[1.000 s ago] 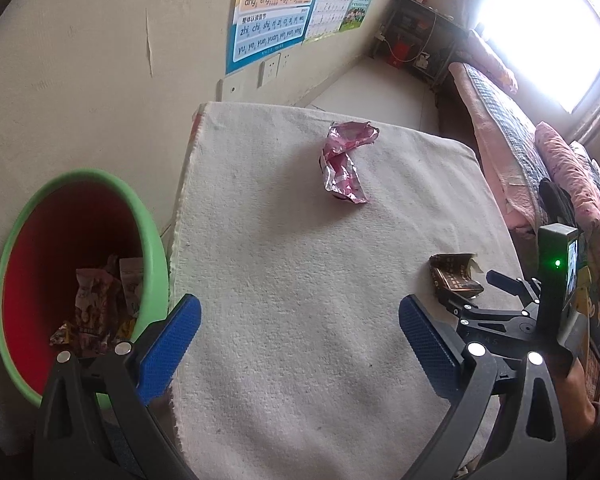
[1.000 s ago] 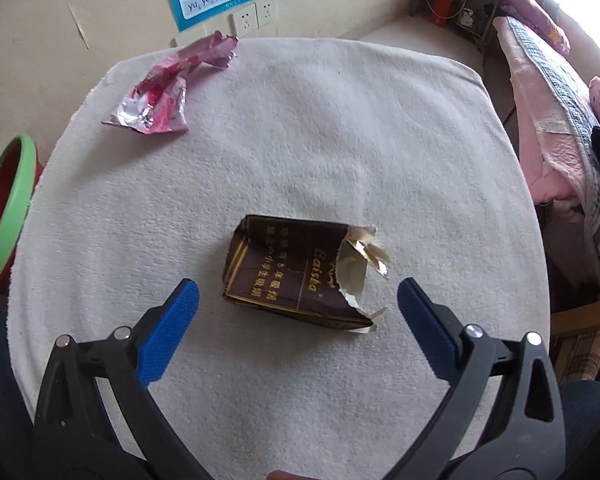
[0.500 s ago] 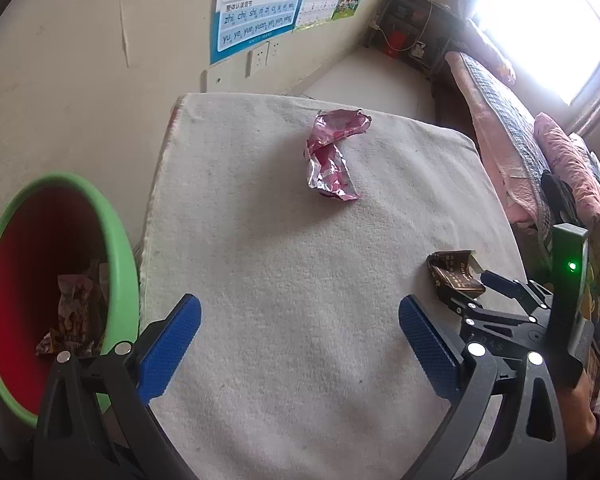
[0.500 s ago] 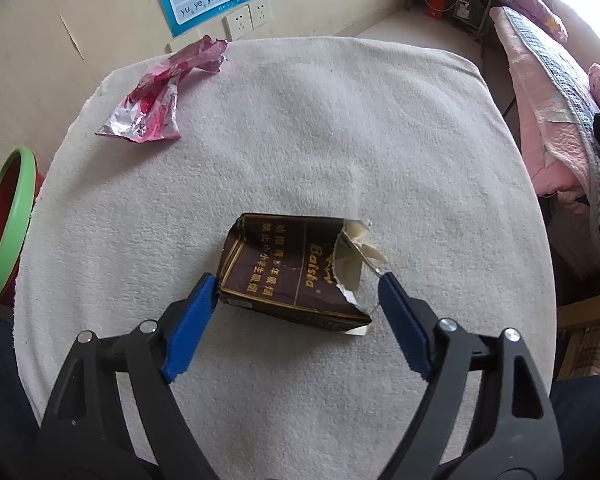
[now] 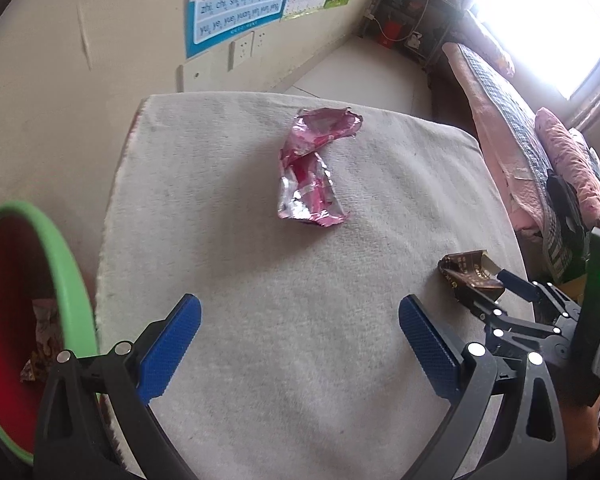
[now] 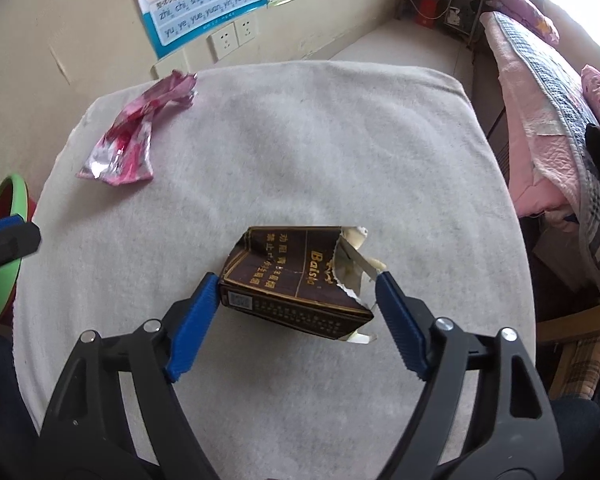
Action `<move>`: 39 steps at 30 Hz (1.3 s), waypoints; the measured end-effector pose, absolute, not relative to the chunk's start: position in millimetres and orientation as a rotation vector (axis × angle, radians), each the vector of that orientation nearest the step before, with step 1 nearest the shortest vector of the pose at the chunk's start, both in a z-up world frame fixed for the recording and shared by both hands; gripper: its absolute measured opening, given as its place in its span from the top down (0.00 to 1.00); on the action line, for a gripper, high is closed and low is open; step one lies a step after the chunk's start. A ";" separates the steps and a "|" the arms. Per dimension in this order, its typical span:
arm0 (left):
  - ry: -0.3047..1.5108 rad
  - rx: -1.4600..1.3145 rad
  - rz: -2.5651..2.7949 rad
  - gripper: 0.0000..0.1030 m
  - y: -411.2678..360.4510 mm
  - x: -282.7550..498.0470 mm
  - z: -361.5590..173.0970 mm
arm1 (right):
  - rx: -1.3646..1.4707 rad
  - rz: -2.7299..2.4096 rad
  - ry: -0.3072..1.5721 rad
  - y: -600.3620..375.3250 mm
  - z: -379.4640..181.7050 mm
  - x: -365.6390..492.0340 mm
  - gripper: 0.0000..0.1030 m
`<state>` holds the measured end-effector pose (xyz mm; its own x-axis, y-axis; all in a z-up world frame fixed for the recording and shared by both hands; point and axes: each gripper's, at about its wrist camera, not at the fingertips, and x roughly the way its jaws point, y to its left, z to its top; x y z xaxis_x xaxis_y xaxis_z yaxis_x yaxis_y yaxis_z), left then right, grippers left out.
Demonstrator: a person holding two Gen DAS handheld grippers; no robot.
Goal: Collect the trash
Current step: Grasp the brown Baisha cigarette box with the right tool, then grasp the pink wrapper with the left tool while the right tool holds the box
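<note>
brown pack (image 6: 296,276), long axis crosswise, torn end right

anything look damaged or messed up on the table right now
Yes. The brown carton clamped in the right hand-held gripper, whose jaws have just been closing, is torn open at one end, foil lining ragged. The pink wrapper near the far edge is crumpled and twisted. Both are loose trash on the white cloth.

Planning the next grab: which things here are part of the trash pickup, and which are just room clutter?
Job:
- brown carton, clamped by the right gripper
- pink foil wrapper on the table
- green bin, wrappers already inside
- left gripper, open and empty

Clutter:
- wall posters
- sockets
- bed
- shelf
</note>
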<state>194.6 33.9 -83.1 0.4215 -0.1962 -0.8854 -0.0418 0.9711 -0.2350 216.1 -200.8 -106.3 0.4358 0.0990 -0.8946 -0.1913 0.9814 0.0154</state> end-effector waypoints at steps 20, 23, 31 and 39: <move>1.154 -0.238 -0.111 0.08 15.7 253.1 -98.0 | -0.043 0.178 1.068 -216.1 -89.6 241.5 0.33; 1.157 -0.239 -0.109 0.08 16.1 259.3 -100.0 | -0.035 0.179 1.062 -216.6 -86.7 242.9 0.33; 1.168 -0.287 -0.090 0.08 24.3 274.1 -112.0 | -0.025 0.183 1.047 -216.6 -79.2 246.7 0.33; 1.209 -0.276 -0.089 0.50 18.7 284.1 -128.3 | -0.022 0.191 1.035 -213.4 -73.6 247.6 0.33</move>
<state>284.1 18.7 -128.3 0.3549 -0.2146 -0.9099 -0.0784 0.9630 -0.2577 247.6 -213.4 -73.6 0.4956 0.1474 -0.8560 -0.1678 0.9832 0.0722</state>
